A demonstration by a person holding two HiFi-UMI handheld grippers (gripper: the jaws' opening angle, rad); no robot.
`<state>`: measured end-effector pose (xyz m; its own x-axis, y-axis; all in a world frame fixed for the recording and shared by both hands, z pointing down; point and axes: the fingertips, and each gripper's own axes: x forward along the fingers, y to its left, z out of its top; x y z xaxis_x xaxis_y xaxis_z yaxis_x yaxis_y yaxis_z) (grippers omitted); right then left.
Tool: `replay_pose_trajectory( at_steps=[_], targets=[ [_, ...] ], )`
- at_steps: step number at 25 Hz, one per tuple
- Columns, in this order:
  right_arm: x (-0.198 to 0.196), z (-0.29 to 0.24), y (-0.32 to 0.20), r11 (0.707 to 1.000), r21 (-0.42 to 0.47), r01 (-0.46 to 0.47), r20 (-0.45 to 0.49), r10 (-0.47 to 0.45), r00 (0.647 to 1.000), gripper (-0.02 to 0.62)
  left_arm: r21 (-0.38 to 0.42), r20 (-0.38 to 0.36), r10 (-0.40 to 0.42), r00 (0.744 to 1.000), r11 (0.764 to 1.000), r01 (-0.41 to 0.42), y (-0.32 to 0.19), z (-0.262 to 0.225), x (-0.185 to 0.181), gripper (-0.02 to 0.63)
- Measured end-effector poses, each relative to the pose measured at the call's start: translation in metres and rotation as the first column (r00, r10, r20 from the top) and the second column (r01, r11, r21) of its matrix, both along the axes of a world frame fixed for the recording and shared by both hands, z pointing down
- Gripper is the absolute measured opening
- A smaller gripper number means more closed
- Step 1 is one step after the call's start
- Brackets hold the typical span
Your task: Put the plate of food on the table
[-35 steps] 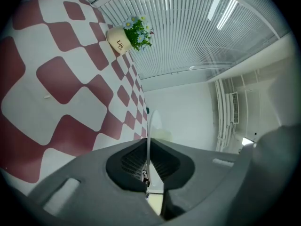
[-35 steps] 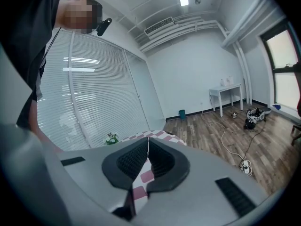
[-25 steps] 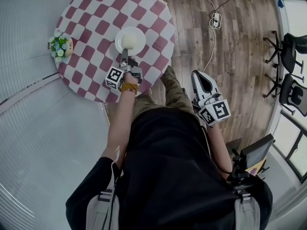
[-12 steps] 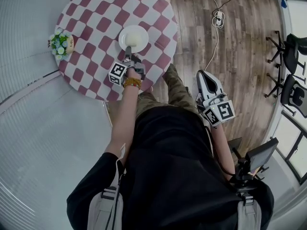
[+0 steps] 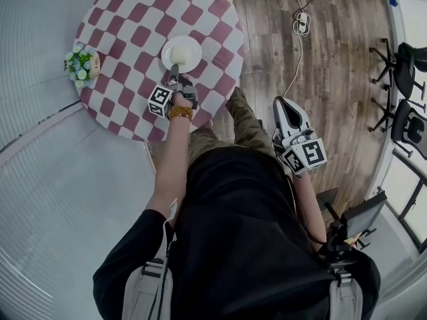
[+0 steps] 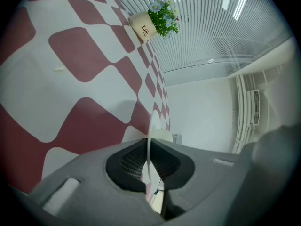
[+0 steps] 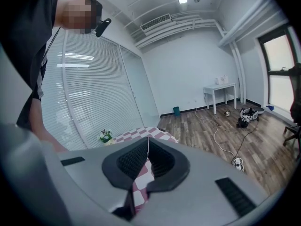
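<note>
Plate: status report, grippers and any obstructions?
Left gripper shut on plate rim, over the checkered table. Right gripper shut, empty, off the table. Flower pot at table edge, clear of the plate.

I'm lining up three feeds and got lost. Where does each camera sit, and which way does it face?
Head view: on the head, facing down at the table, plate, torso, both arms, left gripper, right gripper.
Left gripper view: on that gripper, facing across the tablecloth; jaws pinch the plate's rim.
Right gripper view: on that gripper, facing across the room; shut empty jaws, a sleeve.
All share the flower pot.
</note>
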<state>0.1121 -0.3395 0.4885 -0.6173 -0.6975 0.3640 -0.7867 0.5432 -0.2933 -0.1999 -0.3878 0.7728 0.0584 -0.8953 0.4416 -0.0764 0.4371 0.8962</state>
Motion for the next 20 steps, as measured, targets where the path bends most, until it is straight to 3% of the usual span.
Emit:
replay_pose_trajectory(
  at_steps=[20],
  targets=[
    [-0.002,0.002,-0.001,1.000,0.005,0.005,-0.021,-0.005,1.000,0.011,-0.073,-0.022,0.004,1.000,0.997,-0.005,0.004,0.028,0.003,0.021]
  ],
)
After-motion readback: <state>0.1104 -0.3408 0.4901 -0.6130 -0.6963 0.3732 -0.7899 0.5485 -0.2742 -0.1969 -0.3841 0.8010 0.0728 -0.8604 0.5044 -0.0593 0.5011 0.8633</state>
